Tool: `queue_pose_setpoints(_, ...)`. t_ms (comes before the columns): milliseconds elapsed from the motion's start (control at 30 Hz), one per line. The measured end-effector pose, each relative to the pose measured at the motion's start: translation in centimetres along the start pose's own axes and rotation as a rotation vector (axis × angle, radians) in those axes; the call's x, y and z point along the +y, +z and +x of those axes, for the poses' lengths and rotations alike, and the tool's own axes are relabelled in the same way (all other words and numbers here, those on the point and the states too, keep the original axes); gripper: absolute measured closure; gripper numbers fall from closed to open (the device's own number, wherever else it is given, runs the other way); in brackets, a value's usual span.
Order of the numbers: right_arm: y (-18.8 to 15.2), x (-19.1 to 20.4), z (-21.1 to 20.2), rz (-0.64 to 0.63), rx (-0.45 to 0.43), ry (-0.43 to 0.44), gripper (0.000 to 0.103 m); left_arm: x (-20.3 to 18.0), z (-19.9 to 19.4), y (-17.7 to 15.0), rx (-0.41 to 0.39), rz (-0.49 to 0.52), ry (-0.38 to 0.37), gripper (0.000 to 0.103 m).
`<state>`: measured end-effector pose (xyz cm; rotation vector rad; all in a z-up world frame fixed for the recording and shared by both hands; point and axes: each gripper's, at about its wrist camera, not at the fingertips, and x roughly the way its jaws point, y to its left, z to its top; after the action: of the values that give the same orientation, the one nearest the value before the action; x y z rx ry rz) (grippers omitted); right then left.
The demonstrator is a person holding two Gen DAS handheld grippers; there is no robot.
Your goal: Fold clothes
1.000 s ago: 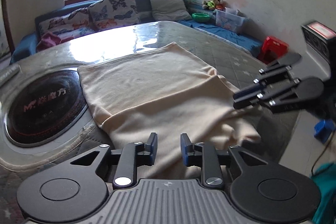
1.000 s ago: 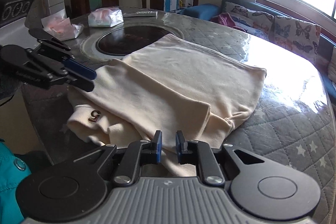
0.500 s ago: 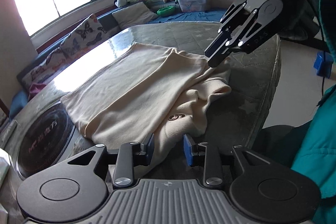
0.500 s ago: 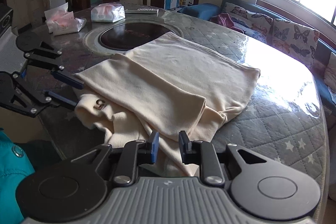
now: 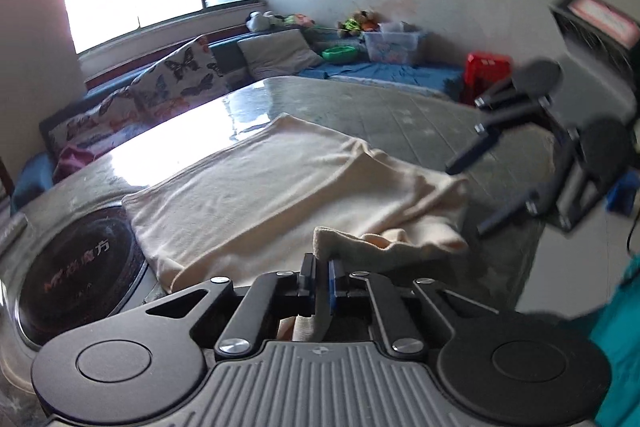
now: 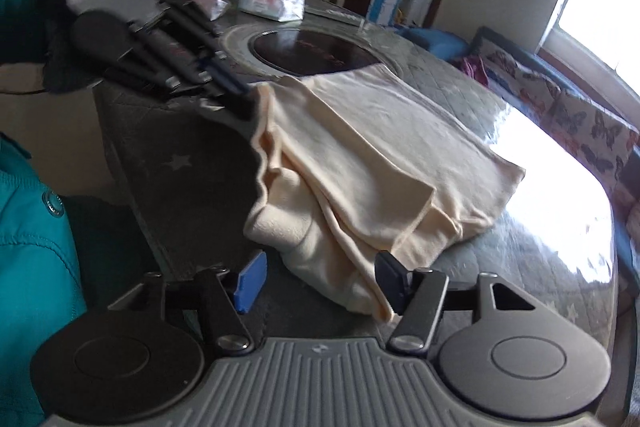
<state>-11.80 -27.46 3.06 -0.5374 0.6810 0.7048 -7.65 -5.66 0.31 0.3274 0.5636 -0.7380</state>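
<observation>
My left claw [image 5: 319, 277] is clamped on a near edge of the cream knit garment [image 5: 280, 195] lying part-folded mid-frame on the quilted grey table [image 5: 420, 115]; my right claw [image 6: 320, 277] gapes at its lower corner; next, probably, pinch there and lift evenly.

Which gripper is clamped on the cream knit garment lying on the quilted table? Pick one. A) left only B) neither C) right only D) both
A: the left gripper is pinched shut on an edge of the cream garment, while the right gripper stands open beside it.
</observation>
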Motion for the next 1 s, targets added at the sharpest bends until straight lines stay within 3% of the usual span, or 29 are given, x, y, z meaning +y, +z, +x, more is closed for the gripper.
queue_pose_setpoints(300, 0.6, 0.0, 2.7, -0.041, -0.056, -0.014, 0.044, 3.5, 2.0, 1.5, 0.022, -0.161, -0.038, 0.097)
queue_pose_setpoints(400, 0.9, -0.9, 3.0, -0.003, -0.049, 0.008, 0.059, 3.6, 1.9, 1.1, 0.030, -0.165, -0.050, 0.097)
queue_pose_setpoints(433, 1.0, -1.2, 3.1, 0.021, -0.043, 0.017, 0.072, 3.7, 1.9, 1.0, 0.032, -0.165, -0.054, 0.096)
queue_pose_setpoints(467, 1.2, -1.6, 3.2, 0.046, -0.038, 0.027, 0.078, 3.7, 1.6, 0.8, 0.033, -0.165, -0.056, 0.094)
queue_pose_setpoints(500, 1.4, -2.1, 3.2, 0.073, -0.038, 0.043, 0.080, 3.7, 1.3, 0.6, 0.033, -0.166, -0.058, 0.092)
queue_pose_setpoints(533, 1.6, -2.6, 3.2, 0.099, -0.039, 0.059, 0.086, 3.6, 0.9, 0.4, 0.033, -0.163, -0.056, 0.092)
queue_pose_setpoints(600, 2.0, -3.6, 3.0, 0.142, -0.045, 0.072, 0.088, 3.4, 0.0, -0.1, 0.033, -0.147, -0.046, 0.089)
queue_pose_setpoints(733, 2.9, -5.2, 2.8, 0.209, -0.051, 0.090, 0.090, 2.3, -1.7, -1.4, 0.034, -0.080, -0.010, 0.059)
queue_pose_setpoints(1000, 4.0, -6.1, 2.6, 0.240, -0.068, 0.093, 0.091, -0.1, -1.9, -2.8, 0.046, 0.079, 0.022, 0.056)
